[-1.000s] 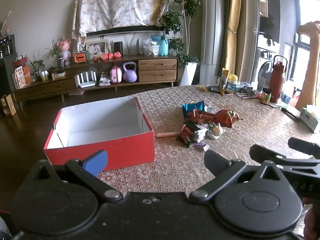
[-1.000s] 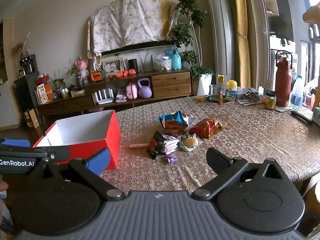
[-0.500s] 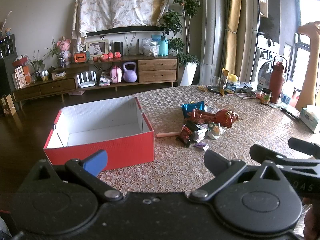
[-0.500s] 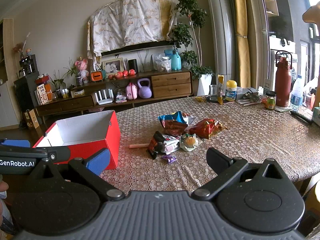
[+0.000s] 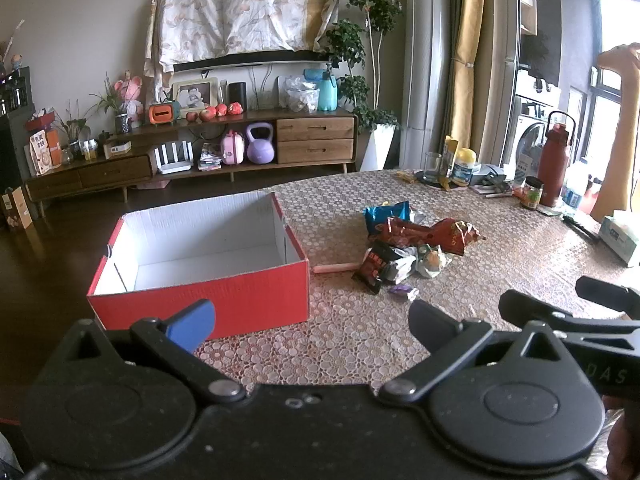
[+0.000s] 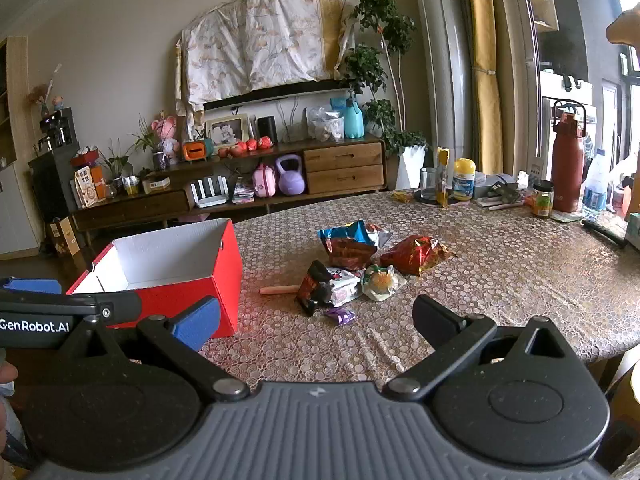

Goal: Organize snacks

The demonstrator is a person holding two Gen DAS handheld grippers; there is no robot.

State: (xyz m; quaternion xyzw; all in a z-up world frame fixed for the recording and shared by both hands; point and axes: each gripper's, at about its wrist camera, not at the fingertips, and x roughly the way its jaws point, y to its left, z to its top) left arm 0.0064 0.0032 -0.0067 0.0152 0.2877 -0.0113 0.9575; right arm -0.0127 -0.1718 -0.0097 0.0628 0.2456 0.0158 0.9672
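A pile of snack packets [image 5: 408, 246] lies mid-table, also in the right wrist view [image 6: 360, 264]: a blue bag [image 6: 346, 234], red bags [image 6: 416, 254], a black-red packet [image 6: 314, 288], a small purple candy [image 6: 340, 315] and a pink stick [image 6: 278, 290]. An empty red box with white inside [image 5: 200, 256] stands left of the pile; it also shows in the right wrist view [image 6: 160, 276]. My left gripper [image 5: 310, 320] is open and empty, near the table's front edge. My right gripper [image 6: 316, 320] is open and empty, in front of the pile.
At the table's far right stand a red flask [image 6: 567, 168], a glass [image 6: 428, 184], a yellow-capped jar [image 6: 464, 180], a small jar [image 6: 543, 199] and a tissue box [image 5: 620, 234]. A TV cabinet [image 5: 192, 156] stands across the room.
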